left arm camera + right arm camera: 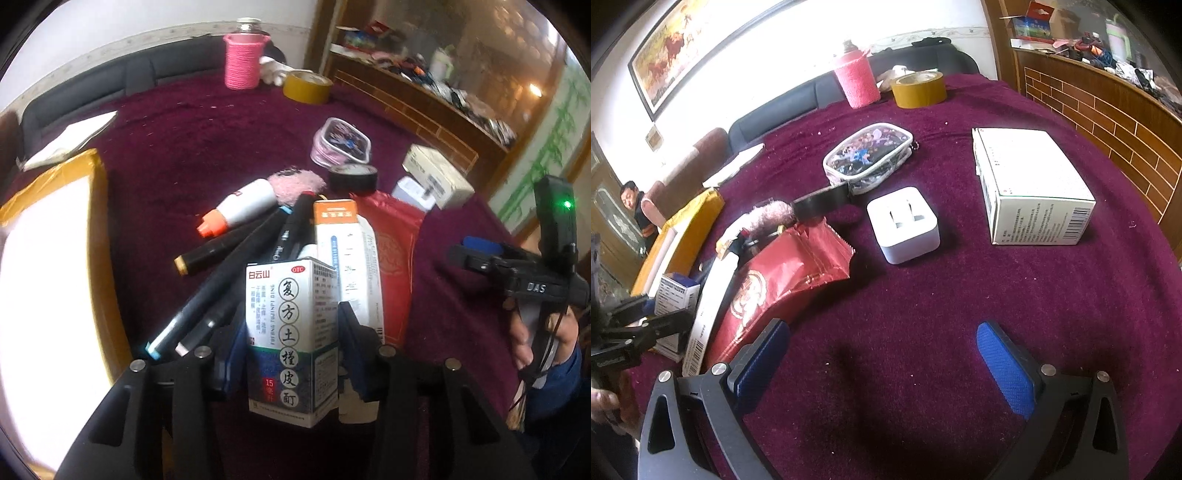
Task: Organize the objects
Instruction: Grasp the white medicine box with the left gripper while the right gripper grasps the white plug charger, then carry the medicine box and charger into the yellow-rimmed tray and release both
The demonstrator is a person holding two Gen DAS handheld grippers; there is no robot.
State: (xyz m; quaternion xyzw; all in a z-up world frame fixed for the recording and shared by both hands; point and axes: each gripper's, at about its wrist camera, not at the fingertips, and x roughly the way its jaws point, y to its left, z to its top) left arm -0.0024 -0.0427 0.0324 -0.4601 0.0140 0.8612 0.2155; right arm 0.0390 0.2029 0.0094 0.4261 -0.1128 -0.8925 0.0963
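A small white and dark green medicine box [291, 332] stands upright between the blue pads of my left gripper [291, 326], which is shut on its two sides. Behind it lie several black marker pens [221, 295], a taller white box with an orange top [345, 251] and a red foil packet [393, 254]. The right wrist view shows the same small box [677, 293] in the left gripper [639, 325] at the far left. My right gripper [882, 369] stands open over bare maroon cloth, beside the red packet [783, 280], with nothing between its pads.
On the maroon cloth [960, 295] lie a white plug adapter [903, 223], a white carton [1030, 184], a clear printed pouch [868, 158], a black tape roll [352, 177], a yellow tape roll [918, 88] and a pink-sleeved bottle [855, 81]. A yellow-edged open box [48, 277] sits at the left. A person [633, 206] is far left.
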